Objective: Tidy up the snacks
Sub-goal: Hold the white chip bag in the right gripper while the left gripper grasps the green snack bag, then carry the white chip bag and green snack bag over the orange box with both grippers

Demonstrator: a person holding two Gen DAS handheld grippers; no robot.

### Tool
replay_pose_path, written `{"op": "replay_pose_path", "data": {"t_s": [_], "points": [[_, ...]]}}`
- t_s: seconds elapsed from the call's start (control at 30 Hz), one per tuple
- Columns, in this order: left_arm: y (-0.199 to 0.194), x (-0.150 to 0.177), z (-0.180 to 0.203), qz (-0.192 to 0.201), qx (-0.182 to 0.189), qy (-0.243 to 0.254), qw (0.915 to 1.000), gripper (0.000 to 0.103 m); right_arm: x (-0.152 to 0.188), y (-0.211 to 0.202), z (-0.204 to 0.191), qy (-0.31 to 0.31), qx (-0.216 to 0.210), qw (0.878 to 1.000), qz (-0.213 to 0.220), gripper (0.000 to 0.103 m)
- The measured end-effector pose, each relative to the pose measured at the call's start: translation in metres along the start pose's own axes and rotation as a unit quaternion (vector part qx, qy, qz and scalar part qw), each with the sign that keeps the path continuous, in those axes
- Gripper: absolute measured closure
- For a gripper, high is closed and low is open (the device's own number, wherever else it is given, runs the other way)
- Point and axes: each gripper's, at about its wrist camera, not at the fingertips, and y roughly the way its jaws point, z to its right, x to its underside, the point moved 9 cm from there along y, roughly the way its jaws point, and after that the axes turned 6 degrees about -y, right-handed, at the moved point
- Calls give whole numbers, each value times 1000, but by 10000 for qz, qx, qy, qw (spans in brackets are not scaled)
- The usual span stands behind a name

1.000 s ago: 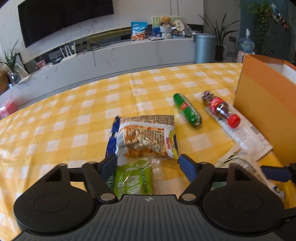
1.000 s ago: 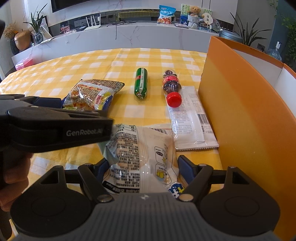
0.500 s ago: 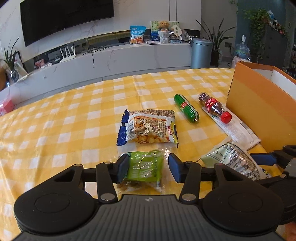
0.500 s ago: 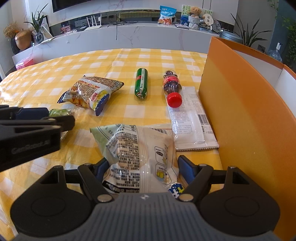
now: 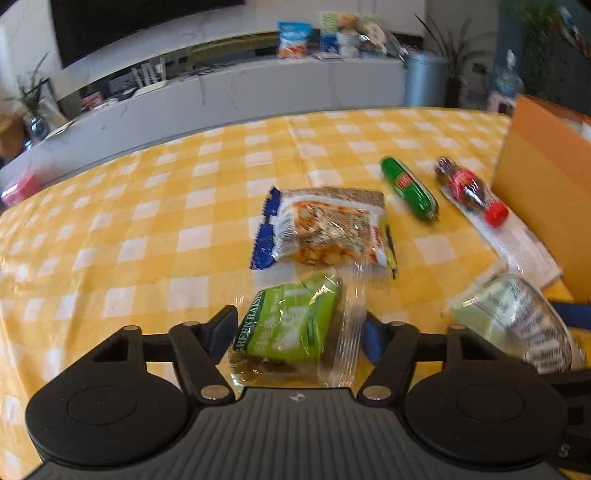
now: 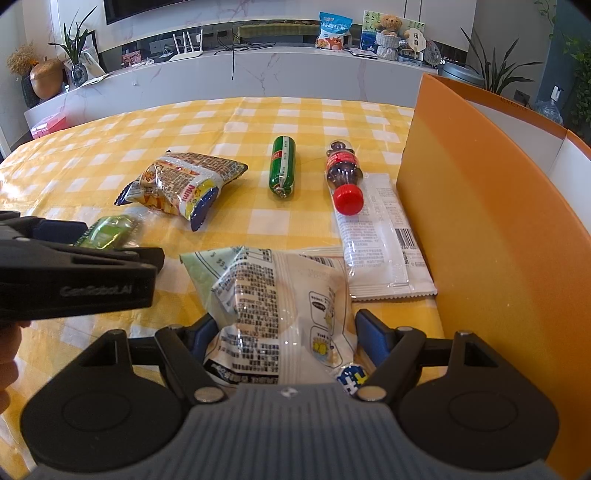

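Snacks lie across our yellow checked tablecloth [image 6: 92,162], and two of them are in our grippers. Nearest in the right wrist view, our right gripper [image 6: 282,338] has its blue pads pinching a white snack bag with black print [image 6: 280,306] from both sides; the bag's top corner folds over toward 11 o'clock. In the left wrist view, our left gripper [image 5: 297,330] closes on a green raisin packet [image 5: 288,328], its clear wrapper edge bunched against the right pad. We cannot tell whether either packet is off the cloth.

Just past the white bag, at 1 o'clock in the right wrist view, we see a flat clear-wrapped packet with a barcode [image 6: 384,240] lying on the cloth beside the orange cardboard box [image 6: 498,229], which stands along the 3 o'clock side. A small cola bottle with a red cap [image 6: 343,177] rests partly on that packet's far end, cap pointing toward us. Beside it, toward 12 o'clock, lies a green sausage stick [image 6: 283,166], and farther round at 10 o'clock a puffed chips bag with blue ends [image 6: 181,184].

Beyond the table, at 12 o'clock, we see a long white counter [image 6: 240,74] with a blue snack bag [image 6: 330,31] and a teddy bear [image 6: 389,24] standing on it.
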Motion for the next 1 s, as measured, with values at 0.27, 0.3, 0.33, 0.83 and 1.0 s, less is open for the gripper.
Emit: {"op": "replay_pose_path", "data": {"t_s": [0.27, 0.3, 0.33, 0.83, 1.0], "points": [[-25, -9, -16, 374, 14, -308, 9988, 56, 0, -1, -1, -43, 18, 10000, 27, 29], [-28, -10, -18, 368, 74, -393, 9985, 58, 0, -2, -1, -57, 34, 10000, 40, 30], [-31, -11, -20, 354, 151, -485, 9981, 58, 0, -3, -1, -71, 57, 9999, 52, 30], [-72, -15, -35, 446, 559, -996, 9925, 62, 2, -15, 5, 216, -72, 9996, 160, 37], [-80, -11, -38, 520, 640, -1107, 9904, 62, 0, -2, 6, 41, 88, 9999, 143, 35]]}}
